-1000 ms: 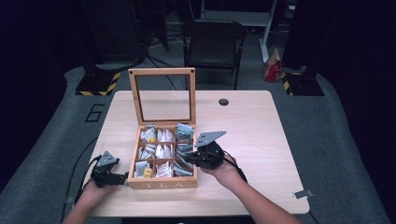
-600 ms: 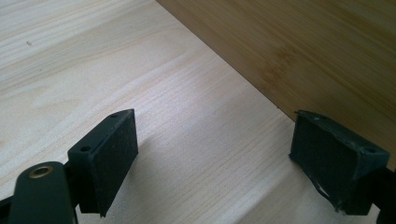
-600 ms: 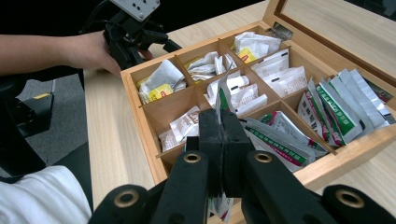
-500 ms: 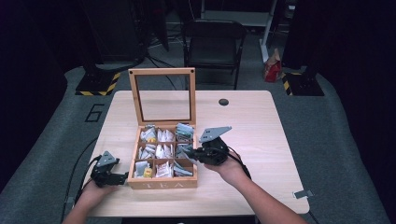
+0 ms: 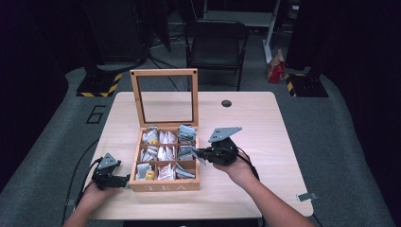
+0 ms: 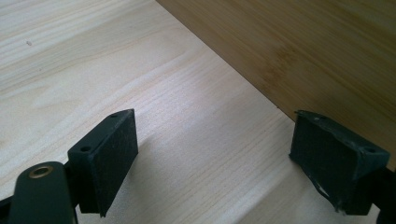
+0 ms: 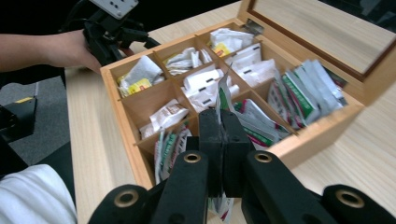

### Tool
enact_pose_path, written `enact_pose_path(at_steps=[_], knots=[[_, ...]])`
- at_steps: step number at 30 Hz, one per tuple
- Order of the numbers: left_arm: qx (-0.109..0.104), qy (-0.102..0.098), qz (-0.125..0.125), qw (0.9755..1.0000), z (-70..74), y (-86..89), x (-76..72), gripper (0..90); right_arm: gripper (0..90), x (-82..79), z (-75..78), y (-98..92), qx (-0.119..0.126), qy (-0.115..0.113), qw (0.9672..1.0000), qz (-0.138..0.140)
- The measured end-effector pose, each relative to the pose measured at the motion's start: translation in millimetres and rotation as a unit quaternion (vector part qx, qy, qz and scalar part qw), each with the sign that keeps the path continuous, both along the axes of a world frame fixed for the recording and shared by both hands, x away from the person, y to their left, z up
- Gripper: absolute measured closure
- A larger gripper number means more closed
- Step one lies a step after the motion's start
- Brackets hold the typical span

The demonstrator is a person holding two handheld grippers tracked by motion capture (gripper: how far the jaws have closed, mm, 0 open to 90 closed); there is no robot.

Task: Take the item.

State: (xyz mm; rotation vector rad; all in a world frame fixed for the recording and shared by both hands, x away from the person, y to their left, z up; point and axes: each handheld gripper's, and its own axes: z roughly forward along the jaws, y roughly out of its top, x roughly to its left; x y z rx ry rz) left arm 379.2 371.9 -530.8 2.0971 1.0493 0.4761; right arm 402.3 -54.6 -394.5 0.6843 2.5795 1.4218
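Note:
A wooden tea box point(image 5: 163, 185) stands open on the table, its glass lid point(image 5: 164, 97) upright, its compartments full of tea packets. My right gripper point(image 5: 198, 153) hovers over the box's right side, shut on a white and green tea packet point(image 7: 223, 91) held upright between its pads point(image 7: 219, 116). At the box's front left corner my left gripper point(image 5: 124, 179) rests on the table. Its jaws stand open point(image 6: 212, 144) with only bare wood between them, and the box's side wall point(image 6: 303, 56) is just beyond.
A small black round disc point(image 5: 226, 103) lies on the table at the back right. A metal clip point(image 5: 304, 196) sits at the front right corner. A dark folding chair point(image 5: 215, 42) stands behind the table. In the right gripper view the left hand and its gripper point(image 7: 109, 28) show past the box.
My right gripper has drifted a little to the right and up with the packet still in it. The left gripper has stayed put.

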Motion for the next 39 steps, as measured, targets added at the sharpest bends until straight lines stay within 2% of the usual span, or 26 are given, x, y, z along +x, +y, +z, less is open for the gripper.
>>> enact_pose_path(at_steps=[13,26,27,39], knots=[[0.0,0.0,0.0,1.0,0.0,0.0,0.0,14.5,89.7,5.4,0.4,-31.7,0.0,-0.006,0.9992,-0.039],[0.0,0.0,0.0,1.0,0.0,0.0,0.0,14.5,89.7,7.0,-0.5,-49.6,-0.008,-0.016,0.998,-0.06],[0.0,0.0,0.0,1.0,0.0,0.0,0.0,14.5,89.7,7.6,-0.7,-53.6,-0.008,-0.018,0.9975,-0.067],[0.0,0.0,0.0,1.0,0.0,0.0,0.0,14.5,89.6,9.7,-2.4,-71.9,-0.004,-0.02,0.9957,-0.09]])
